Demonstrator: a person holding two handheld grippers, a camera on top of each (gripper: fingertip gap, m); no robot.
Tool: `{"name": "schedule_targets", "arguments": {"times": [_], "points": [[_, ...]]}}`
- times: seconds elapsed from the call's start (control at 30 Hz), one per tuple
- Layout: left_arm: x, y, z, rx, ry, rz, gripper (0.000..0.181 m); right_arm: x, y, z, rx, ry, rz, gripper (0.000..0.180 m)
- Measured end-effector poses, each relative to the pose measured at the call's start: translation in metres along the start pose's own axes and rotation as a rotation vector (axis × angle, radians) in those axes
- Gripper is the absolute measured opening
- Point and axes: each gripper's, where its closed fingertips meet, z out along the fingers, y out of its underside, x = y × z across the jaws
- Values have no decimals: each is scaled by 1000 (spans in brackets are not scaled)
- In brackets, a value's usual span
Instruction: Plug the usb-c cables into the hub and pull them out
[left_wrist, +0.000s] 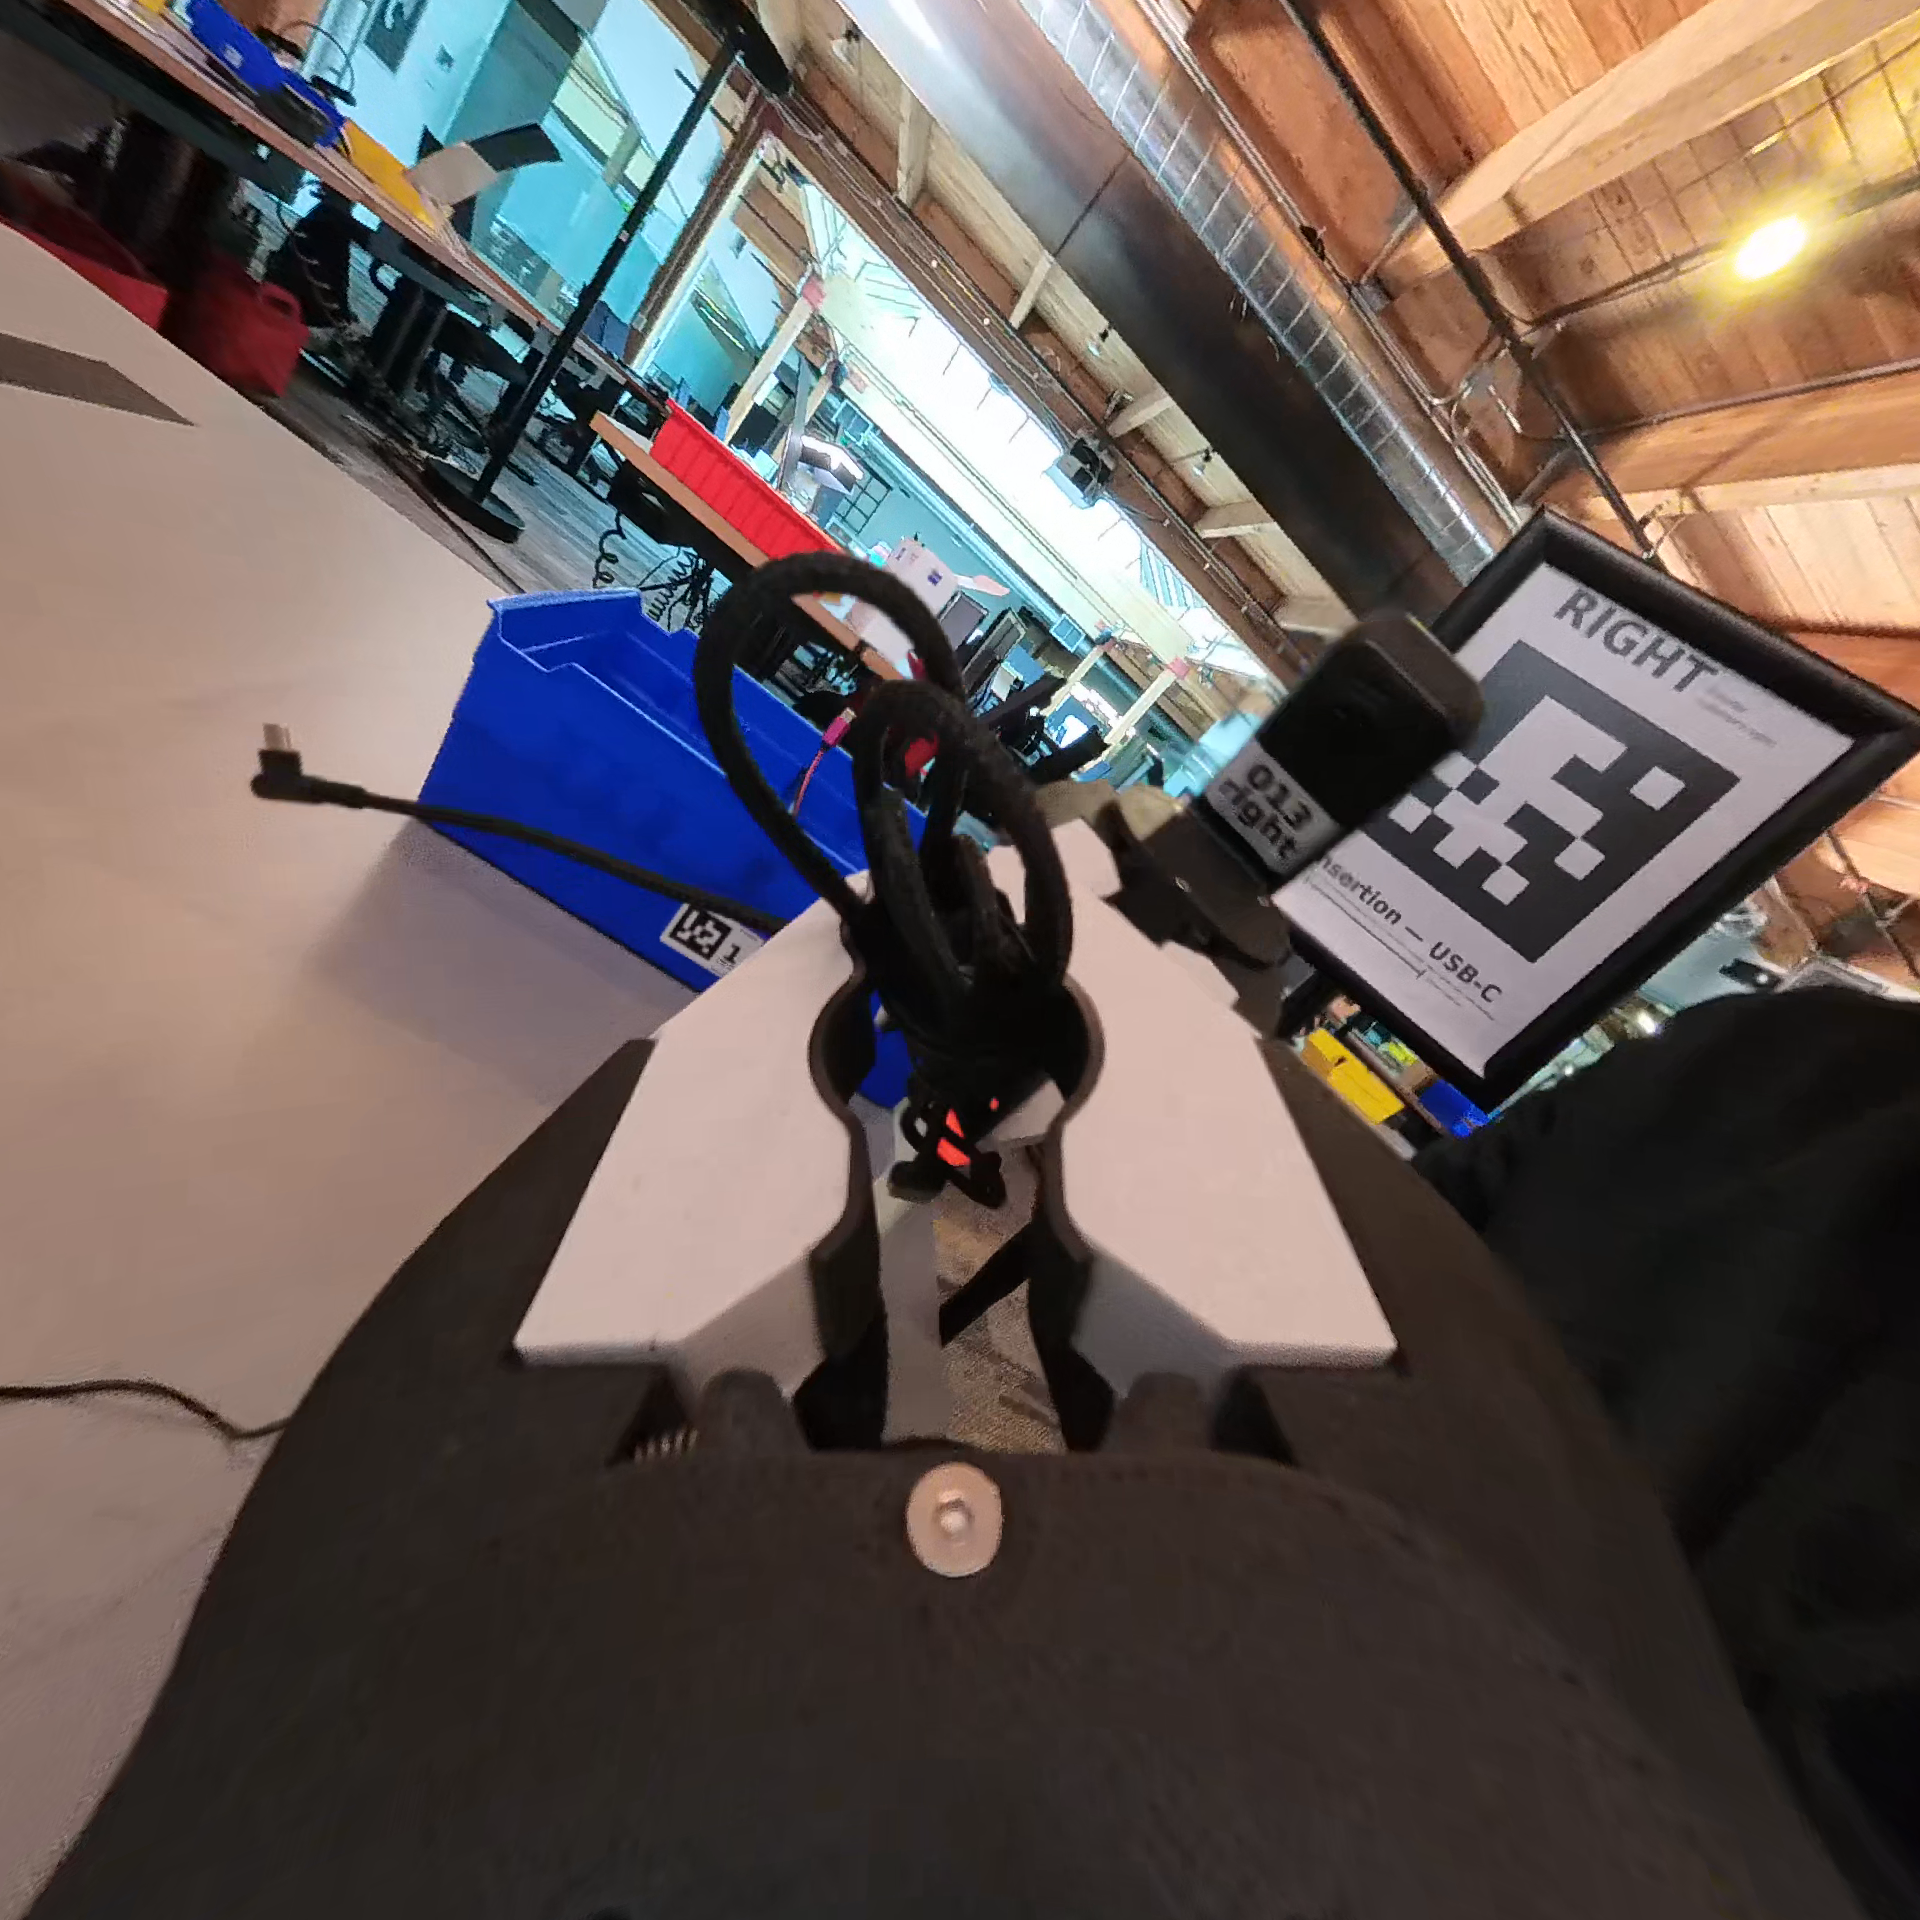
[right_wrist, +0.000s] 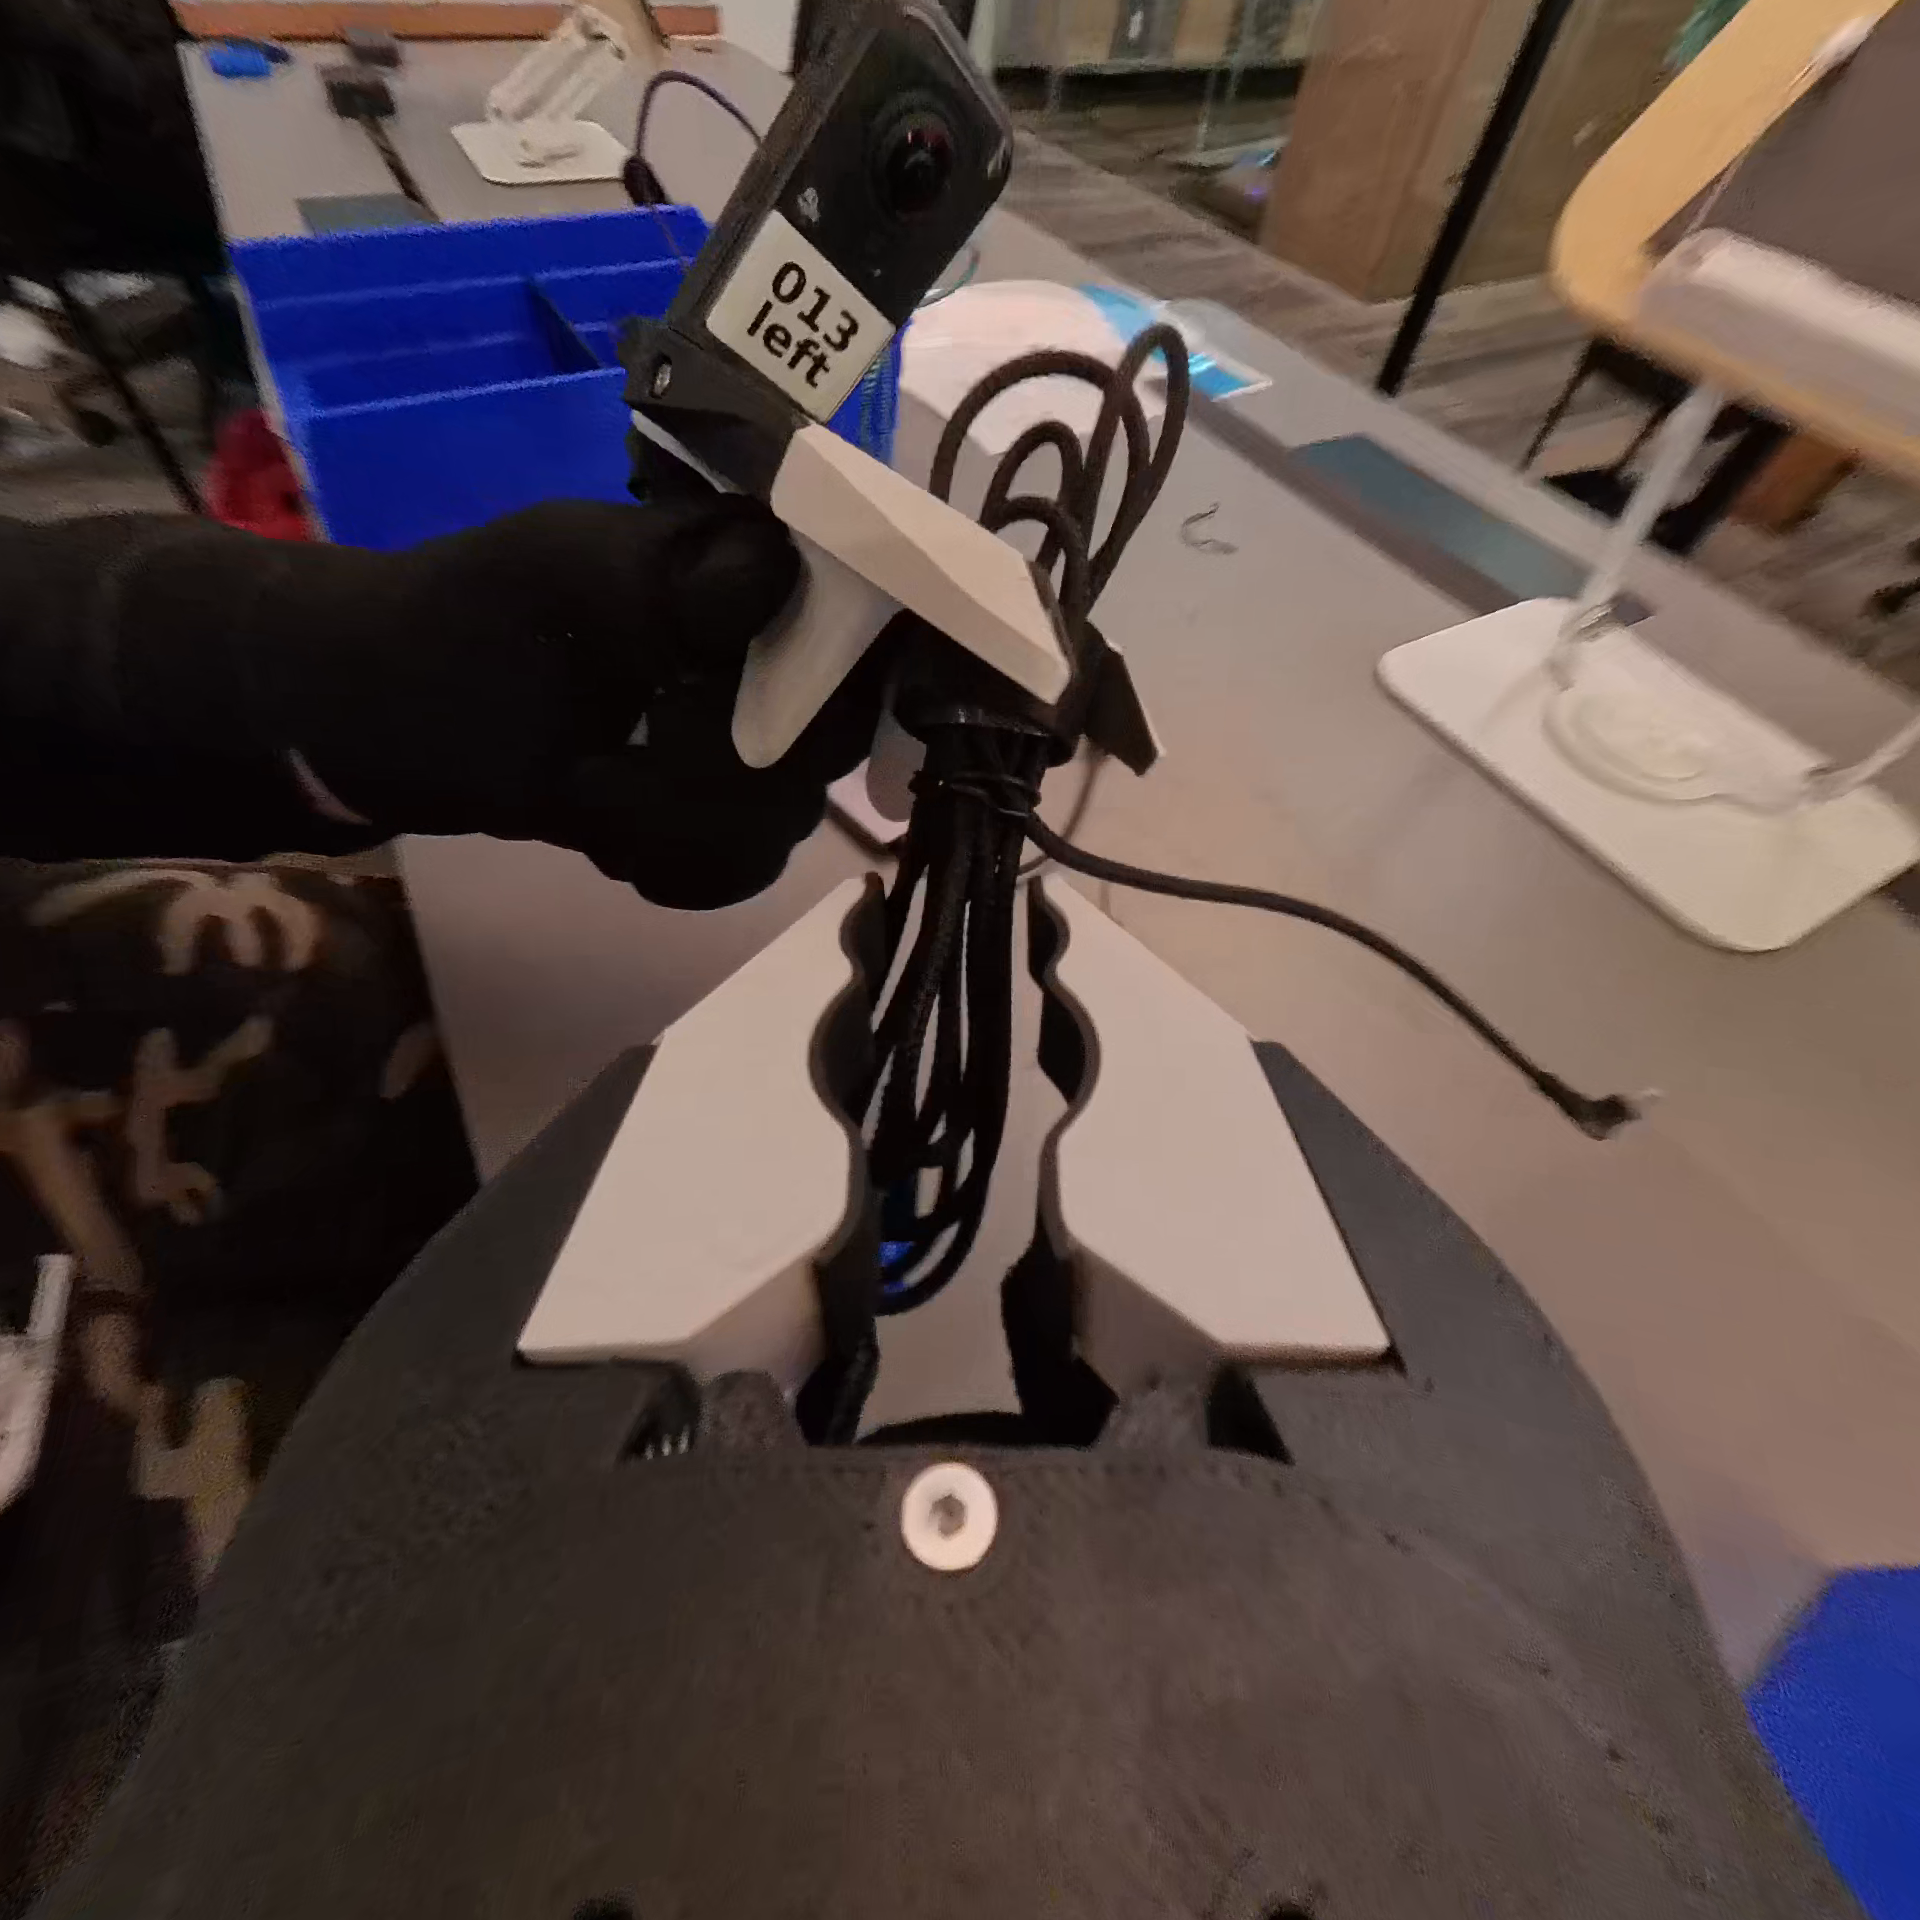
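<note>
Between the white fingers of the right claw (right_wrist: 948, 997) runs a bundle of black braided cables (right_wrist: 966, 987), its long axis along the fingers, and the claw is pressed on it. Just beyond, the left claw (right_wrist: 1023, 717) is clamped on the same bundle near its tie, with loops standing up above it. One loose cable end (right_wrist: 1600, 1117) trails to the right over the grey bench (right_wrist: 1351, 1039). Farther behind the left claw stands a blue bin (right_wrist: 436, 395). The camera (right_wrist: 894, 156) on the left claw carries a white printed label.
</note>
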Motion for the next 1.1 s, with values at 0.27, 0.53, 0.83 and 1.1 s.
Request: {"name": "schedule_targets", "arguments": {"times": [0.27,0.53,0.83,1.1], "points": [[-6,-6,10,46,-59,-56,24,5,-21,-17,-7,288,-411,29],[-5,-2,17,22,-135,6,24,14,-15,-17,-58,386,-498,0],[-1,-15,17,72,-145,40,23,11,-21,-25,-50,465,-576,0],[-4,-17,20,73,-209,92,23,13,-20,-29,-12,442,-512,10]]}}
